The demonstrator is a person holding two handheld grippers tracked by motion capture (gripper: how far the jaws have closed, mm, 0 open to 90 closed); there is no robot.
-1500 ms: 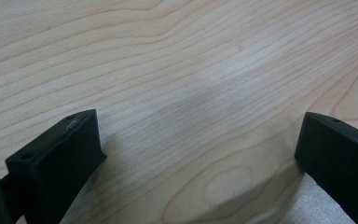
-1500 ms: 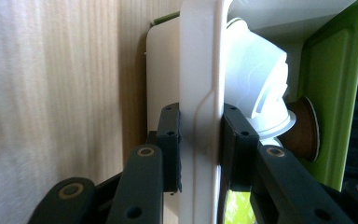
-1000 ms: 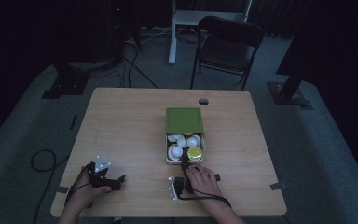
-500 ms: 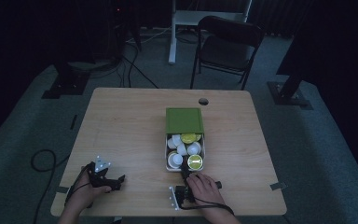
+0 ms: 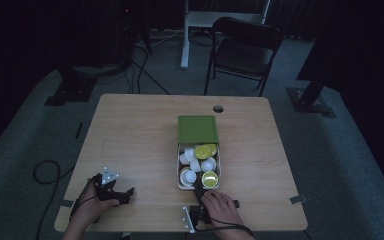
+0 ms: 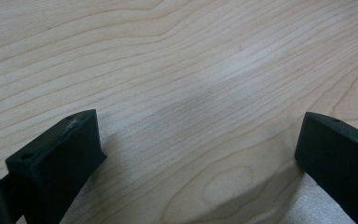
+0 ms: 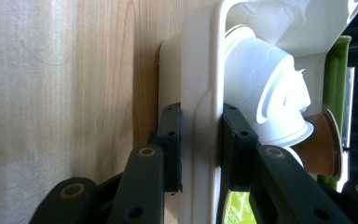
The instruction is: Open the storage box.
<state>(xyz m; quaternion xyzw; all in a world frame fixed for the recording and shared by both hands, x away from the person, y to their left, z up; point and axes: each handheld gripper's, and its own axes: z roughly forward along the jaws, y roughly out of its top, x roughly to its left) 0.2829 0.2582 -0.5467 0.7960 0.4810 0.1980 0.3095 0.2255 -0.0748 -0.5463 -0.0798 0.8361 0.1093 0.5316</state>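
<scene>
Since 1 second ago the white box (image 5: 198, 186) with its cups has slid toward the person's edge of the worktop (image 5: 140, 135), following the right gripper (image 5: 198, 191), while the green lid (image 5: 197, 129) has stayed where it was, so the box is now pulled further out from under it. In the right gripper view the 2 fingers (image 7: 169, 140) are closed tight on the near wall of this box, 1 finger outside against the wood side and 1 inside, just beside a white cup (image 7: 270, 100) and a brown capsule (image 7: 324, 144). To do this pull well, I think the grip should stay firm and low on the wall, and the hand should draw straight back and level, not lifting, because a tilt may tip the loose cups out or make the thin wall bend and slip from the fingers. The right hand (image 5: 222, 206) lies over its gripper near the worktop edge, the fingers pointing away from the person toward the box. The left gripper (image 5: 112, 189) rests well apart to the left of the box; its fingers (image 6: 58, 158) stand wide open above bare wood and hold nothing, with the left hand (image 5: 90, 207) curled around the body.
</scene>
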